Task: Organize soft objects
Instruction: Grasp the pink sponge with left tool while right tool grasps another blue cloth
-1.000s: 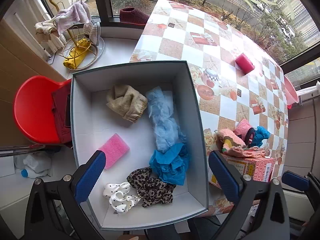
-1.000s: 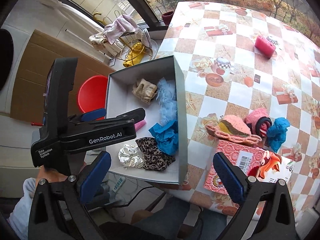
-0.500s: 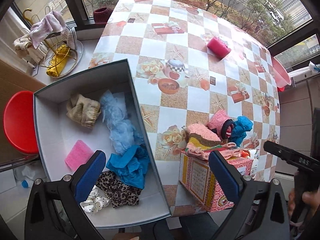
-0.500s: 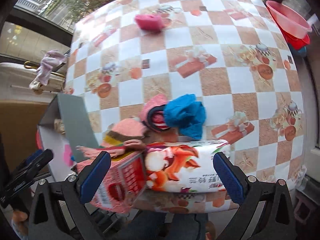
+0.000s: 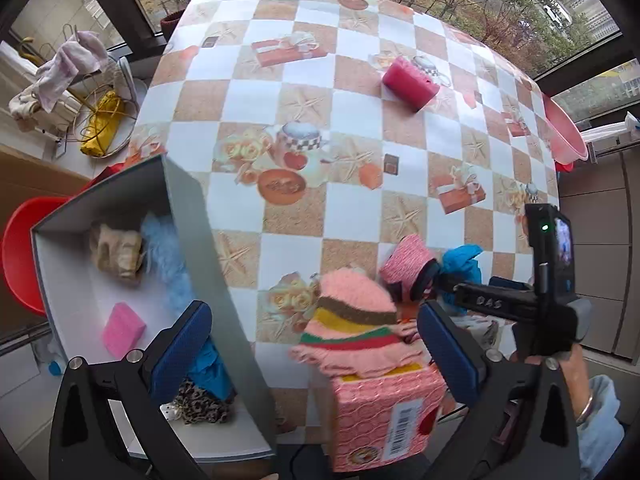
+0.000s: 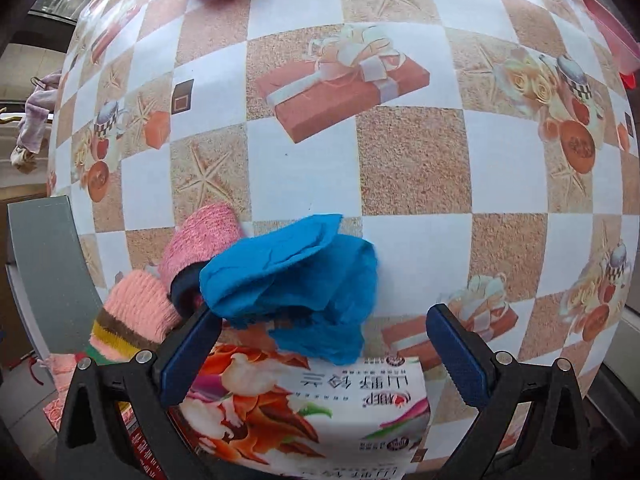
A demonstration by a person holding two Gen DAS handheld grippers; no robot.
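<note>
A grey box (image 5: 192,216) at the table's left edge holds a tan knit piece (image 5: 116,254), pale blue fluff (image 5: 166,248), a pink sponge (image 5: 122,330), a blue cloth and a leopard scrunchie (image 5: 202,404). A striped pink knit item (image 5: 352,320) lies on a pink carton (image 5: 384,416). Beside it lie a pink knit roll (image 6: 200,240) and a crumpled blue cloth (image 6: 300,280). My left gripper (image 5: 312,344) is open above the striped knit. My right gripper (image 6: 320,344) is open just in front of the blue cloth, and shows in the left wrist view (image 5: 496,300).
A magenta sponge (image 5: 410,84) lies far back on the checkered tablecloth (image 5: 360,132). A pink basin (image 5: 566,128) sits off the right edge. A red chair (image 5: 18,256) and a wire rack with cloths (image 5: 96,120) stand left of the table.
Both grippers have swung right from over the grey box to the carton. The right gripper has dropped close to the blue cloth. Both stay open.
</note>
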